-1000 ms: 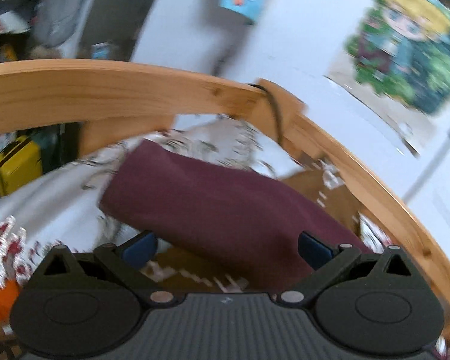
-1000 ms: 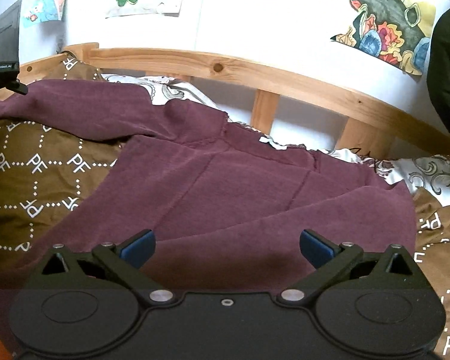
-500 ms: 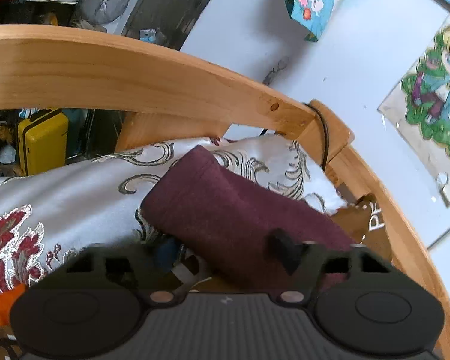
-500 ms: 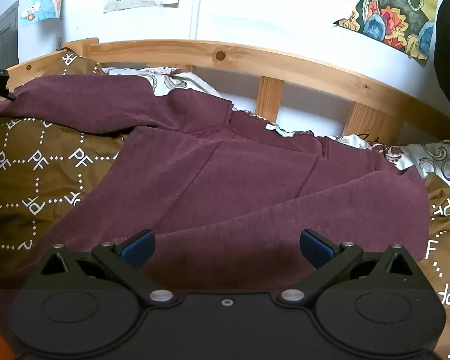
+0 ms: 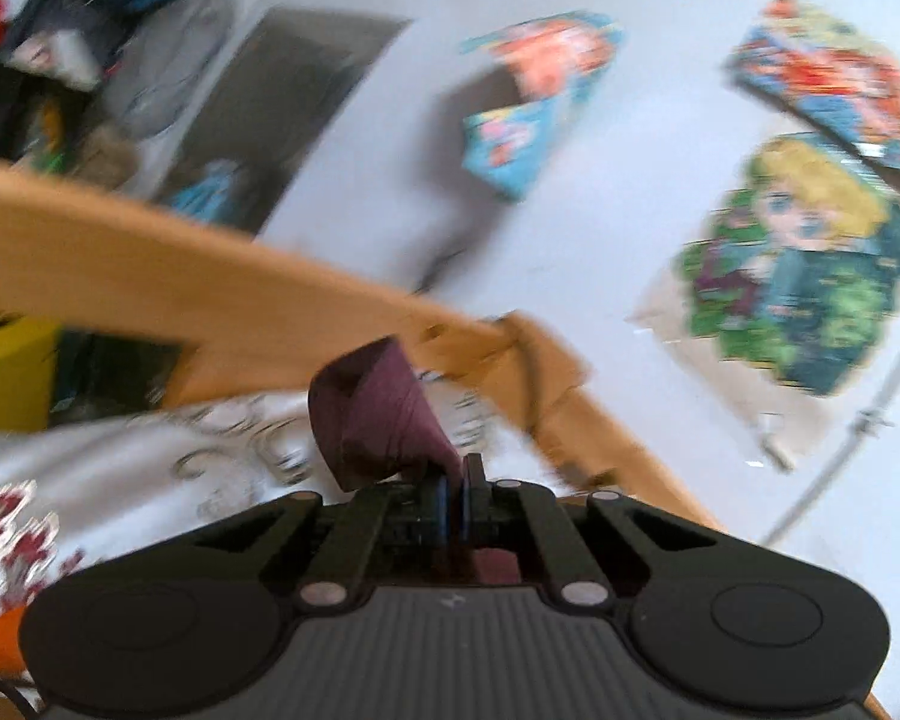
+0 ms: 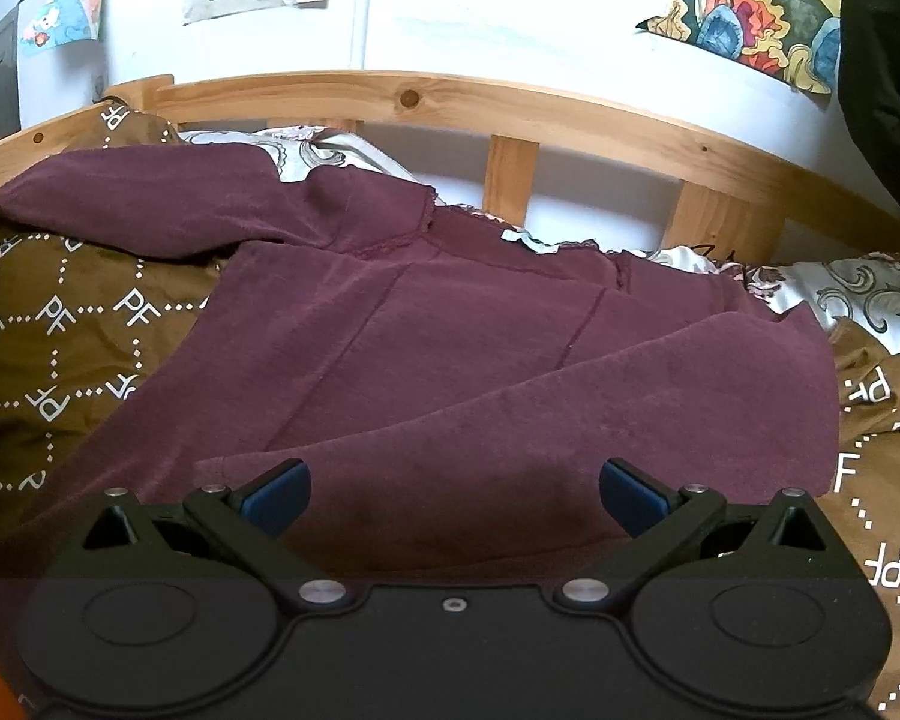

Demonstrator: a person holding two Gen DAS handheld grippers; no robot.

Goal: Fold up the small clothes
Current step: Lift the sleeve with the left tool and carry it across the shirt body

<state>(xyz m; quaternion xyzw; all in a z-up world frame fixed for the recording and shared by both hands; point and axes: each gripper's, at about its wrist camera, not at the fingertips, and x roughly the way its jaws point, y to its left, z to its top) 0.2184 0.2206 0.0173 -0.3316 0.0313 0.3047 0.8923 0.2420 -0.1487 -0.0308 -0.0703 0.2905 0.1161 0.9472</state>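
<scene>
A maroon long-sleeved top lies spread on a brown patterned bedspread, one sleeve folded across its lower body and the other stretched out to the left. My left gripper is shut on the end of that left sleeve, which bunches up just above the pinched blue pads; this view is blurred. My right gripper stands open low over the top's near hem, with nothing pressed between its blue pads.
A curved wooden bed rail with slats runs behind the top, close to a white wall with posters. A silver patterned pillow lies at the right. A yellow case stands beyond the rail.
My left gripper went from wide open around the sleeve end to shut on it, then lifted and tilted up, so the sleeve end rises bunched. The right gripper stayed put and open.
</scene>
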